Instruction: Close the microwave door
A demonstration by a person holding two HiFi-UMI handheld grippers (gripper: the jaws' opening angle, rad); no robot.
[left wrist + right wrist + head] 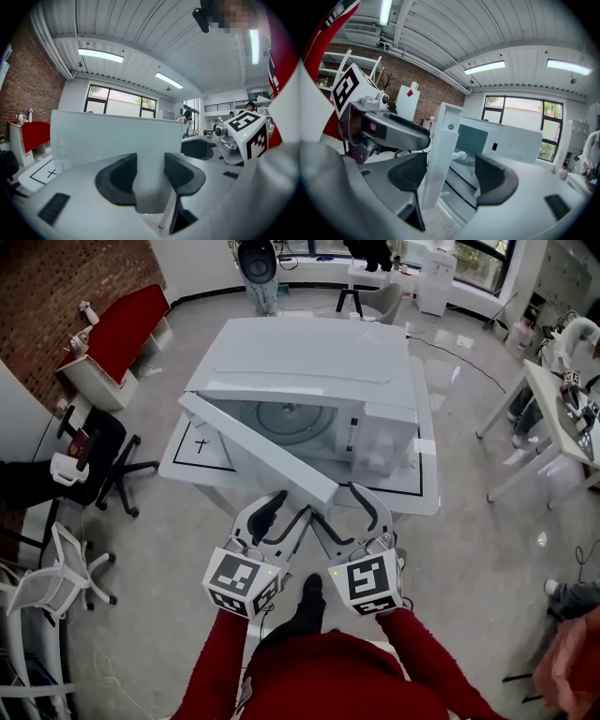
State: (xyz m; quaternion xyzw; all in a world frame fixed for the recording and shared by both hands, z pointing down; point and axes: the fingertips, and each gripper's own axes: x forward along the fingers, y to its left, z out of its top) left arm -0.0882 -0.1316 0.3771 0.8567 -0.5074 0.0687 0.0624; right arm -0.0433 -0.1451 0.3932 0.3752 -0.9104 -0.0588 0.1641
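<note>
A white microwave (309, 371) stands on a white table (187, 465). Its door (253, 451) hangs open, swung out toward me from a hinge on the left. Just below the door's free end, both grippers are side by side. My left gripper (281, 517) is open with a narrow gap; in the left gripper view the door's outer face (112, 136) fills the space behind that gripper's jaws (150, 176). My right gripper (345, 514) is wide open. In the right gripper view the door's free edge (443, 150) stands between its jaws (450, 180), close to the left finger, with the cavity (471, 140) beyond.
Black and white office chairs (94, 465) stand to the left of the table. A red-topped bench (117, 334) runs along the brick wall. A white desk (562, 418) is at the right. My legs and red sleeves (319, 671) are directly below the grippers.
</note>
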